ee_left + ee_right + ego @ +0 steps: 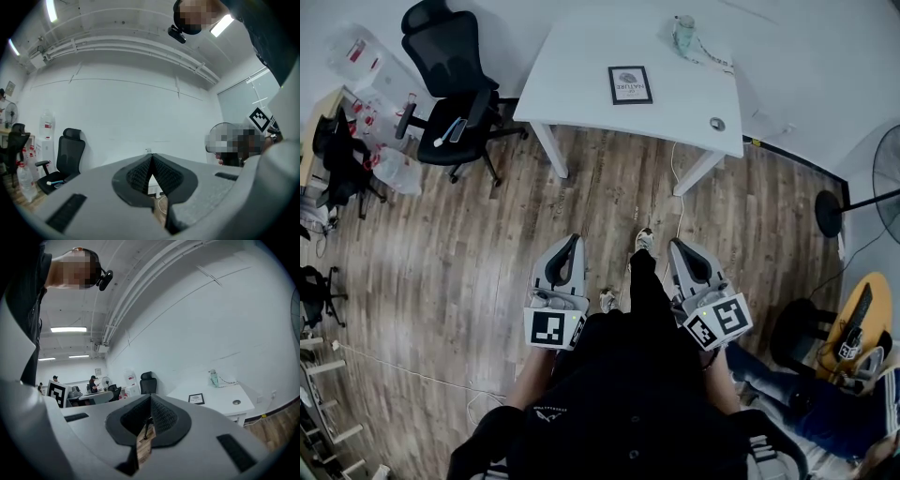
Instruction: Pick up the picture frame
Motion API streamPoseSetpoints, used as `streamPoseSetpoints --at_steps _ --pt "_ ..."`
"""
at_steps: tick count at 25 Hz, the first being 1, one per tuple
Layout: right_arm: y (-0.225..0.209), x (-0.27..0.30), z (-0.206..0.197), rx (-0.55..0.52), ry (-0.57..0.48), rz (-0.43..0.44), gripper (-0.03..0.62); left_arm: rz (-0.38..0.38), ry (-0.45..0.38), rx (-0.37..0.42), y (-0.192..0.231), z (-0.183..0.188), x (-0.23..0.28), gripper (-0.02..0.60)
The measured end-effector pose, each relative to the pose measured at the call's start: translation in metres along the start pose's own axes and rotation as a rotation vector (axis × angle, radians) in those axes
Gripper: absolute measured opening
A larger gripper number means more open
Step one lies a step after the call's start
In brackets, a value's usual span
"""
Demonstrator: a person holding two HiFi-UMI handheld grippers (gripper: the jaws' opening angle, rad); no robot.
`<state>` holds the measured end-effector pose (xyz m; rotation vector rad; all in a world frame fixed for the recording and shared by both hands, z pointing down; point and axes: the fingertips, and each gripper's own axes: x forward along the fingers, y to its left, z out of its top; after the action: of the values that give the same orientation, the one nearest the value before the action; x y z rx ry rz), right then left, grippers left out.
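Observation:
The picture frame, black-edged with a white mat, lies flat on the white table at the far side of the wooden floor. The right gripper view also has the frame, small on the table. My left gripper and right gripper are held side by side in front of my body, well short of the table, pointing toward it. Both are shut with nothing between the jaws, as the left gripper and right gripper show in their own views.
A green bottle and a round cable port are on the table. A black office chair stands left of it. A white cable trails across the floor. A standing fan and a yellow stool are at the right.

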<state>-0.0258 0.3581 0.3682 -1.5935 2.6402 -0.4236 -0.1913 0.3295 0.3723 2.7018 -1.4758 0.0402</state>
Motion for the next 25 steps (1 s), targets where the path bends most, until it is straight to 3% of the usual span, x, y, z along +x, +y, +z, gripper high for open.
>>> streamPoseSetpoints --at_steps 12,17,25 --pt "-0.062 0.085 0.021 -0.003 0.006 0.036 -0.002 0.065 0.005 0.043 0.036 0.004 0.086 0.005" --pt "-0.099 0.119 0.029 0.017 0.016 0.016 -0.002 0.074 0.002 0.039 0.052 0.011 0.129 0.005" --pt "-0.156 0.175 0.058 0.017 0.032 0.056 -0.002 0.111 0.014 0.023 0.067 0.021 0.205 0.005"
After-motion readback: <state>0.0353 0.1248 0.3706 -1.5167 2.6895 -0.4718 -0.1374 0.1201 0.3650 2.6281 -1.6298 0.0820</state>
